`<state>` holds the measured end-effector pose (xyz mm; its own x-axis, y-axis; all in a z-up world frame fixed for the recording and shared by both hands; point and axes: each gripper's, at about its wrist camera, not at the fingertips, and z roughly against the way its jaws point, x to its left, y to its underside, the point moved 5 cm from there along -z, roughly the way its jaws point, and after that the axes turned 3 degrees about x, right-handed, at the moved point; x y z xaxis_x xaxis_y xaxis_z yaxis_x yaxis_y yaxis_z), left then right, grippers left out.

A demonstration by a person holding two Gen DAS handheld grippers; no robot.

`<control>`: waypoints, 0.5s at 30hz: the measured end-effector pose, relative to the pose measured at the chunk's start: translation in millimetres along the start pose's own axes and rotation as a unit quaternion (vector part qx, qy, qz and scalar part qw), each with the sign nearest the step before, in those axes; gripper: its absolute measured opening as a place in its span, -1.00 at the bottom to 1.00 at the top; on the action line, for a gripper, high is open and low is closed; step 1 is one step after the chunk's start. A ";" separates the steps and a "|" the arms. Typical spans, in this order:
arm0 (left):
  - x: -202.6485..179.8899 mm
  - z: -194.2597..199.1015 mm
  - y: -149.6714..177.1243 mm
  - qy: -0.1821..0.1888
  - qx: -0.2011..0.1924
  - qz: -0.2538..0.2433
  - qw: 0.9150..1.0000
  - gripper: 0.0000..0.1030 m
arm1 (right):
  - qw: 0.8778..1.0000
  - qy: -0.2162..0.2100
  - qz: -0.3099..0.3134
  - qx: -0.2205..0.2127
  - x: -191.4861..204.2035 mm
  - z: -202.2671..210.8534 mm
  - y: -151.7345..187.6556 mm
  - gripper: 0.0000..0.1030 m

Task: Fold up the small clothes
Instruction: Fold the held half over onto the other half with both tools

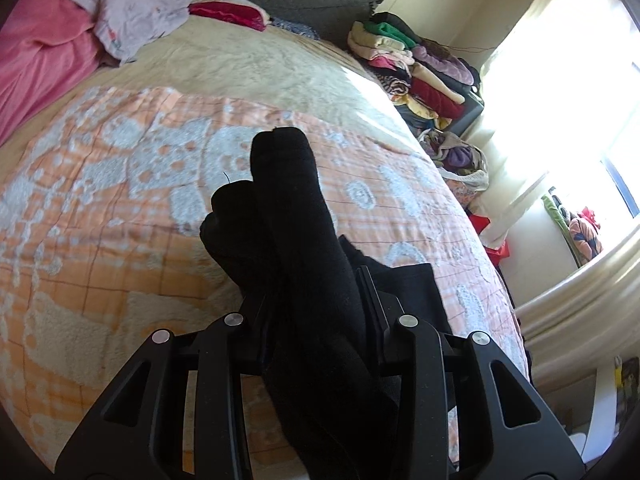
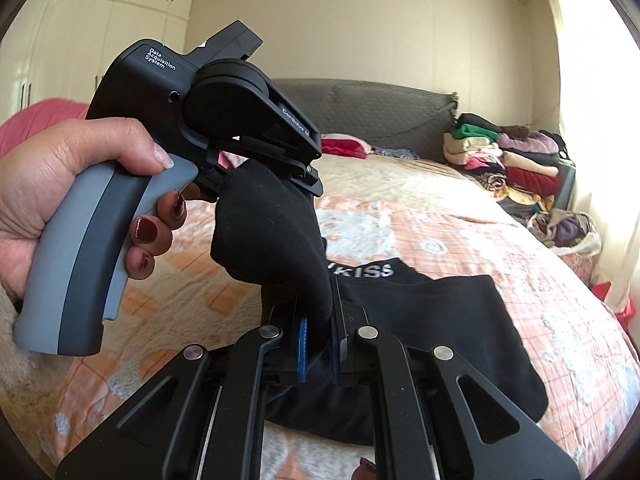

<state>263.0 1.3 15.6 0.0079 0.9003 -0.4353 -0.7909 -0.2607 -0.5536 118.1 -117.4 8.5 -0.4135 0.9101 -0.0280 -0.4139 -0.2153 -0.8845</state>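
Observation:
A pair of black socks point(image 1: 288, 216) is held up above the bed between both grippers. My left gripper point(image 1: 316, 304) is shut on the socks; their toe ends stick out past the fingers. In the right wrist view my right gripper point(image 2: 320, 328) is shut on the other end of the socks point(image 2: 272, 232), and the left gripper point(image 2: 264, 168), held by a hand, grips them higher up. A black garment with white lettering point(image 2: 440, 320) lies flat on the bed under the socks; it also shows in the left wrist view point(image 1: 412, 292).
The bed has an orange and white patterned blanket point(image 1: 120, 184) and a cream cover point(image 1: 260, 60). Pink and lilac clothes point(image 1: 80, 28) lie at the far left. A stack of folded clothes point(image 2: 508, 160) stands by the window. A grey headboard point(image 2: 380, 112) is behind.

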 end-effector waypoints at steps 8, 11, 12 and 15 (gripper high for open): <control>-43.6 -23.3 -0.3 0.009 0.010 -0.029 0.999 -0.48 | 0.999 0.018 -0.040 -0.001 -30.7 15.4 8.4 -0.86; -57.7 -36.5 2.5 0.012 0.017 -0.040 0.999 -0.47 | 0.998 0.026 -0.049 0.001 -37.8 20.1 13.0 -0.86; -62.3 -42.6 3.3 0.014 0.022 -0.042 0.999 -0.47 | 0.998 0.028 -0.052 0.003 -41.0 21.2 14.7 -0.86; -75.0 -55.6 6.8 0.017 0.033 -0.050 0.998 -0.47 | 0.997 0.032 -0.064 0.007 -50.7 19.9 19.1 -0.86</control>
<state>291.1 -87.3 5.0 0.1084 0.9082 -0.4043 -0.8237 -0.1456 -0.5481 115.0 -174.7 2.3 -0.3039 0.9511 0.0546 -0.4722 -0.1006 -0.8758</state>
